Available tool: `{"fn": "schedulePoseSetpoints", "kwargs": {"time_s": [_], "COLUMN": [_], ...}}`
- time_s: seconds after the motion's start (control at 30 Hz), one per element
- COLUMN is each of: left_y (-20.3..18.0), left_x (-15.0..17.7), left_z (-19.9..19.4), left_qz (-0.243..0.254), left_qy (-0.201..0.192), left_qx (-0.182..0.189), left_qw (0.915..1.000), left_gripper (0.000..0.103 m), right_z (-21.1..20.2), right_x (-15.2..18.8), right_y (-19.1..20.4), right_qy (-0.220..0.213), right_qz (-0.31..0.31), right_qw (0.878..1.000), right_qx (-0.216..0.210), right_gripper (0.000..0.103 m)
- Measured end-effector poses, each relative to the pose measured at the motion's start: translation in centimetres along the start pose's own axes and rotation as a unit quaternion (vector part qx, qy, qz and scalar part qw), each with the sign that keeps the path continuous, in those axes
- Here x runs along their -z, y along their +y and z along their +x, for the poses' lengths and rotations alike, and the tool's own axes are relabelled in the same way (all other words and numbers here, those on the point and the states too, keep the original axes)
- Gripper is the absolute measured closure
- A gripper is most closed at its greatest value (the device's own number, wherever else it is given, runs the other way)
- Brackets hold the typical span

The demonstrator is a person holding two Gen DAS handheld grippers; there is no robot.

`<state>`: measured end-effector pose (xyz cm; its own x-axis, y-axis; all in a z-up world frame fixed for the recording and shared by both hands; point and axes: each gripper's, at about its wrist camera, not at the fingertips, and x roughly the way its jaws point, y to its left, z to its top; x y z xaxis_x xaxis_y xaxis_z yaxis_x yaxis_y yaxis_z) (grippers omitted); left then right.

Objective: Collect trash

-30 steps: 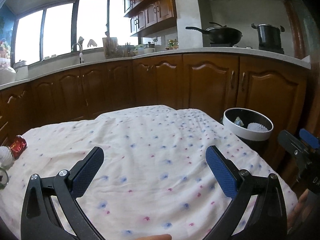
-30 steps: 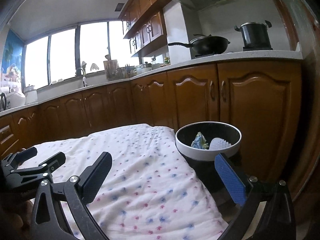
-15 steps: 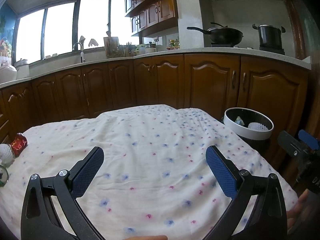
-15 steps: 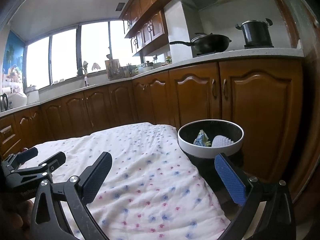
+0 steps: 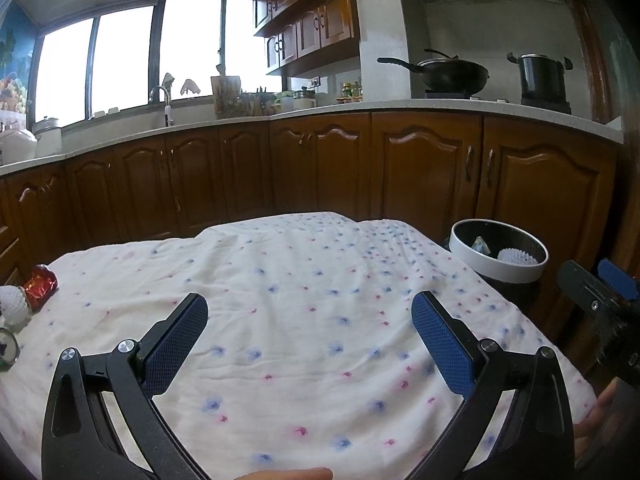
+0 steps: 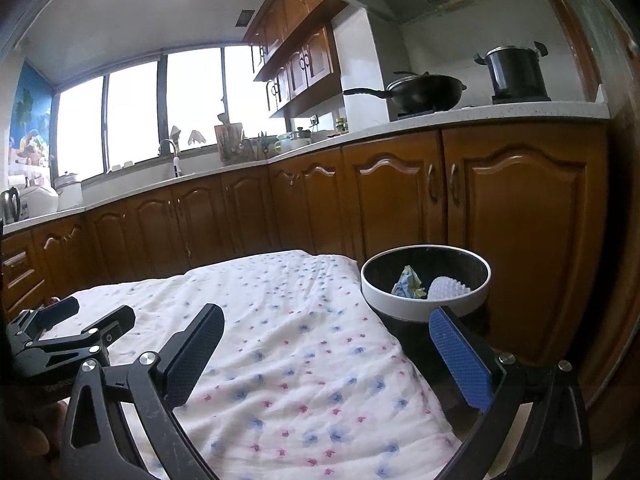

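Trash left on the worktop: red foil wrapper (image 5: 40,286) at the far left edge of the floral cloth (image 5: 304,320), white foam net ball (image 5: 14,306) just beside it, touching or nearly so, and a round clear-looking item (image 5: 8,350) cut off by the frame below them. Trash bin (image 6: 426,286), white rim, black inside, stands off the worktop's right end against the wooden cabinets (image 6: 480,216); inside it a crumpled blue-green paper (image 6: 408,282) and a white foam net (image 6: 448,290) side by side.

Left hand-held gripper (image 5: 310,318) hovers over the cloth, jaws spread wide, nothing between the blue pads. Right hand-held gripper (image 6: 326,338) also wide, empty, over the worktop's right edge with the bin just beyond its right finger. Each hand-held gripper shows at the edge of the other's view. Wok (image 6: 424,90) and pot (image 6: 514,70) on the stove behind.
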<state>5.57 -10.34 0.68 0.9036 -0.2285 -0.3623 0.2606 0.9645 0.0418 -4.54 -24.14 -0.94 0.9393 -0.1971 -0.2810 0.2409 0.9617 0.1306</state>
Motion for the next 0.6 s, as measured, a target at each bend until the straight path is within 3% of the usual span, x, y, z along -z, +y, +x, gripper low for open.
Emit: {"fn": "schedulePoseSetpoints", "kwargs": {"time_s": [0.6], "left_y": [0.09], "left_x": [-0.12], "left_z": [-0.08], "left_qz": [0.001], "left_qy": [-0.004], "left_qx": [-0.011], "left_qw": [0.9999], "left_gripper": [0.0], "right_z": [-0.02], "right_x": [-0.11], "right_y": [0.31], "right_qy": [-0.002], "right_qz": [-0.002], "right_qw": [1.0], "right_qx": [-0.003], "right_gripper": [0.0]}}
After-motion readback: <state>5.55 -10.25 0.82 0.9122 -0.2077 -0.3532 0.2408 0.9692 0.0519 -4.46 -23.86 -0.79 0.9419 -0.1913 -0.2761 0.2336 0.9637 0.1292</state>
